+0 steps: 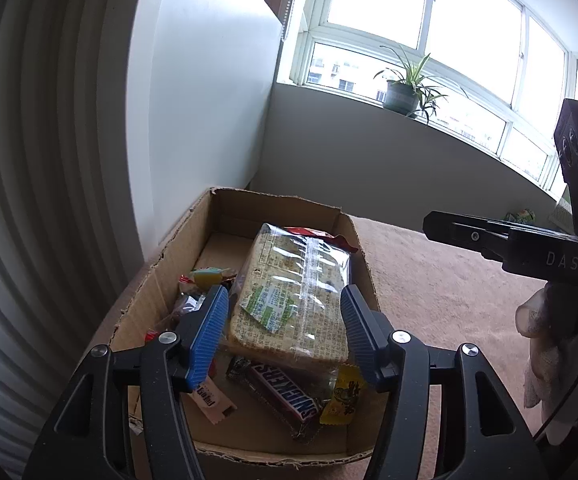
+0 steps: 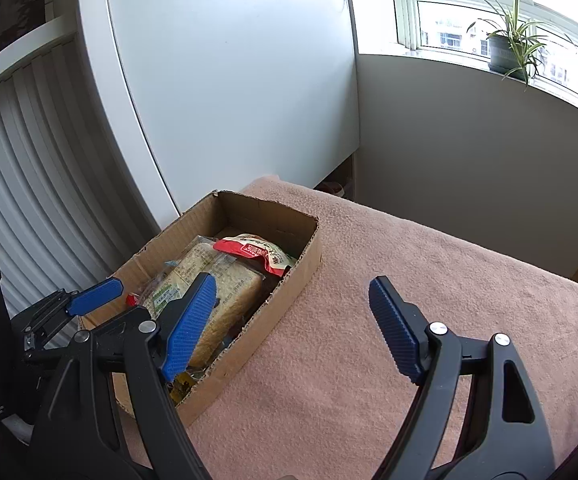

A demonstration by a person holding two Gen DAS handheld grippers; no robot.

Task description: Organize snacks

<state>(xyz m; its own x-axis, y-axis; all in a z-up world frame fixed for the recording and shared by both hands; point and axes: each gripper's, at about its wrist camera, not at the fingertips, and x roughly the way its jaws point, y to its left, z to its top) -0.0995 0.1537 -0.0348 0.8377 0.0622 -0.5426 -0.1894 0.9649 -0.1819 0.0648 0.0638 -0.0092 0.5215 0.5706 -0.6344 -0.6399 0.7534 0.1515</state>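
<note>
Left wrist view: one box (image 1: 161, 276), one bread pack (image 1: 289, 292), two tools (image 1: 283, 330) agape, empty.

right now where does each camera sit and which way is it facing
Left wrist: sits on the left hand-held gripper, looking down into the cardboard box at the bagged bread loaf and Snickers bar; its open blue fingers show, plus the right hand-held gripper and a gloved hand.
Right wrist: sits on the right hand-held gripper, facing the pink cloth beside the box; its open fingers and the left hand-held gripper show.
Shared: box, loaf, cloth, potted plant on the windowsill.
</note>
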